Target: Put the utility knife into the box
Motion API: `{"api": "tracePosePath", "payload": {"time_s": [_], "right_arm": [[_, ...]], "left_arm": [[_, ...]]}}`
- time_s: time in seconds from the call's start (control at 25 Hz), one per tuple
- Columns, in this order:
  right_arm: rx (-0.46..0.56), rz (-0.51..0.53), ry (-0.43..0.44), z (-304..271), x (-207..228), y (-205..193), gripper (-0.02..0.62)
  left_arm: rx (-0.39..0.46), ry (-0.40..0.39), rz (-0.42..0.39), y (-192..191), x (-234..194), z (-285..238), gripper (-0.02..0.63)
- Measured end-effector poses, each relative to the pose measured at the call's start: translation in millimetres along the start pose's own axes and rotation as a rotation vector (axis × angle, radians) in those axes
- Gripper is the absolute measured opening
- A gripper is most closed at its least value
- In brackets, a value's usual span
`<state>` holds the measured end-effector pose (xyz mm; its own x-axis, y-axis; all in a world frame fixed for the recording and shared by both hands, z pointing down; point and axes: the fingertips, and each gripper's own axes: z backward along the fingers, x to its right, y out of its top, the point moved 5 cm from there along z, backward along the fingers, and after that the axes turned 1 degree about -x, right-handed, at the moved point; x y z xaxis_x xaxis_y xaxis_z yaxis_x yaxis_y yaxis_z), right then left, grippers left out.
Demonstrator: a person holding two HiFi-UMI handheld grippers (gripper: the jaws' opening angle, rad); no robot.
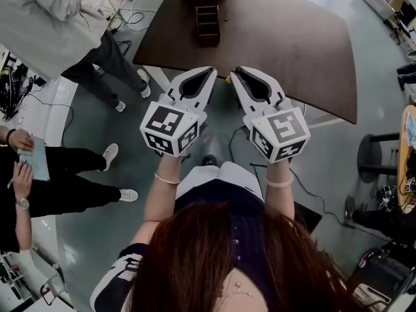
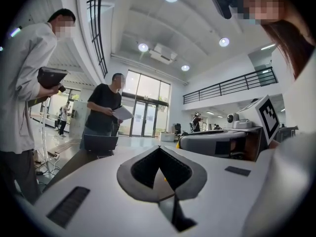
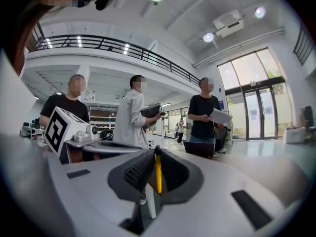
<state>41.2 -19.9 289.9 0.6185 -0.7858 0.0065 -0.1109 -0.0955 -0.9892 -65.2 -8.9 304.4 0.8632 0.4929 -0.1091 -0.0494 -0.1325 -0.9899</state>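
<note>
A dark open box [image 1: 208, 22] stands at the far side of the brown table [image 1: 292, 51]; it also shows as a dark box [image 2: 100, 143] in the left gripper view and as a dark box [image 3: 199, 148] in the right gripper view. A small yellow piece, seemingly the utility knife [image 1: 229, 79], lies at the table's near edge between the two grippers, mostly hidden. Through the hollow of the right jaws it appears as a yellow strip [image 3: 158, 174]. My left gripper [image 1: 212, 70] and right gripper [image 1: 235, 70] are held side by side at that edge, both shut, tips meeting, with nothing gripped.
A person in a grey top [image 1: 52, 25] stands at the table's left. Another person with a paper [image 1: 39, 161] sits further left. Cables [image 1: 130, 18] lie on the floor. A black stool [image 1: 380, 155] stands at the right.
</note>
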Motion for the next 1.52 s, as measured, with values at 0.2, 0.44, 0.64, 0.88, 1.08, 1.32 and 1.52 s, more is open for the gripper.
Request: {"api": "tracePosePath", "payload": {"time_s": [0.2, 0.44, 0.64, 0.88, 1.08, 1.32, 1.52], "right_arm": [[-0.006, -0.009, -0.008, -29.3, 26.3, -1.8, 0.048], [-0.004, -0.015, 0.013, -80.2, 77.7, -3.6, 0.048], [-0.007, -0.014, 0.058, -130.0, 130.3, 2.6, 0.048], [-0.017, -0.026, 0.123, -190.6, 175.3, 8.8, 0.048], [-0.028, -0.036, 0.156, -230.9, 188.0, 11.9, 0.048], [-0.045, -0.052, 0.166, -257.5, 202.7, 9.1, 0.048], [-0.074, -0.098, 0.164, -271.8, 217.2, -6.0, 0.048]], "left_arm": [[-0.009, -0.01, 0.014, -2.5, -26.5, -33.3, -0.008], [-0.016, 0.011, 0.023, -4.7, -66.3, -87.9, -0.008], [-0.013, 0.047, 0.026, 3.0, -102.9, -144.1, -0.008], [-0.009, 0.097, 0.027, 12.9, -147.9, -192.0, -0.008], [-0.01, 0.125, 0.039, 18.2, -183.2, -207.5, -0.008], [-0.02, 0.119, 0.05, 18.2, -206.1, -228.1, -0.008], [-0.039, 0.111, 0.072, 8.2, -218.0, -243.4, -0.008]]}}
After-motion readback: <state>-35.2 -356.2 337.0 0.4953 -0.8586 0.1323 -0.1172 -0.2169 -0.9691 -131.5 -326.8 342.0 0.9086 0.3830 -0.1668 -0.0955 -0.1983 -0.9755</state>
